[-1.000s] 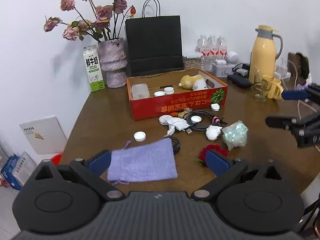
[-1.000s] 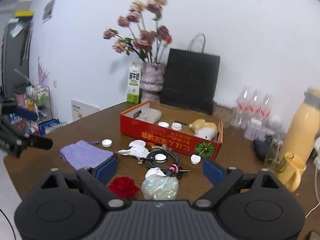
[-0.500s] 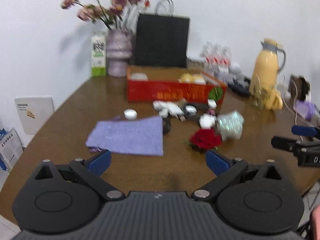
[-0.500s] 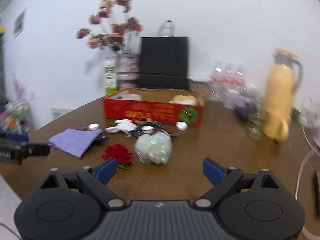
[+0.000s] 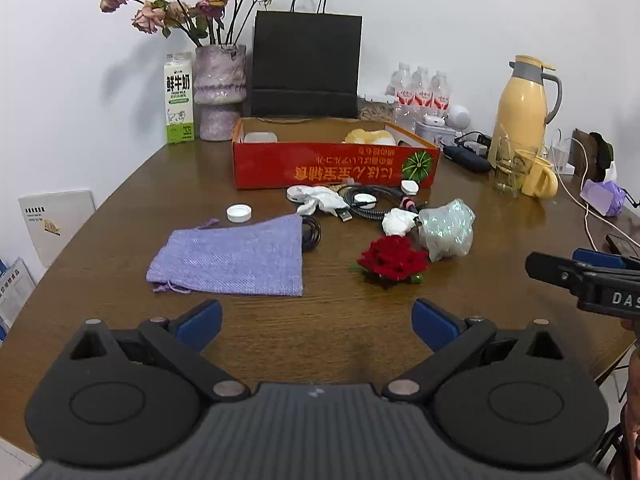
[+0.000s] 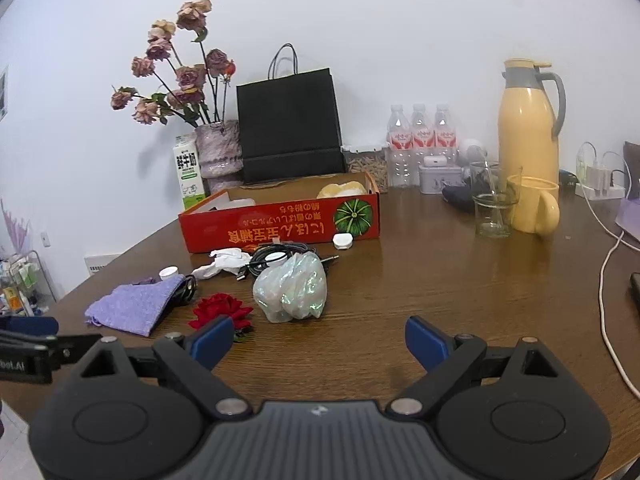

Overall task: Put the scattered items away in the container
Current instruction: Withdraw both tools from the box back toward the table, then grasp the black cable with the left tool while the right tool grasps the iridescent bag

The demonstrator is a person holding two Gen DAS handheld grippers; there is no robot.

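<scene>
Both tongs (image 5: 316, 318) dropped lower; red box (image 5: 320, 164) sits open-topped.

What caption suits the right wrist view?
Open right tool faces a shiny bag, rose and red box.

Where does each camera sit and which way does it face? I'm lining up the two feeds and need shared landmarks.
Left wrist: on the left gripper, low at the table's near edge, facing the red cardboard box; its blue-padded fingers spread empty; the right gripper shows at right.
Right wrist: on the right gripper, further right, facing the same box; the left gripper shows at left.
Shared: box, purple cloth pouch, red fabric rose, iridescent plastic bag.
</scene>
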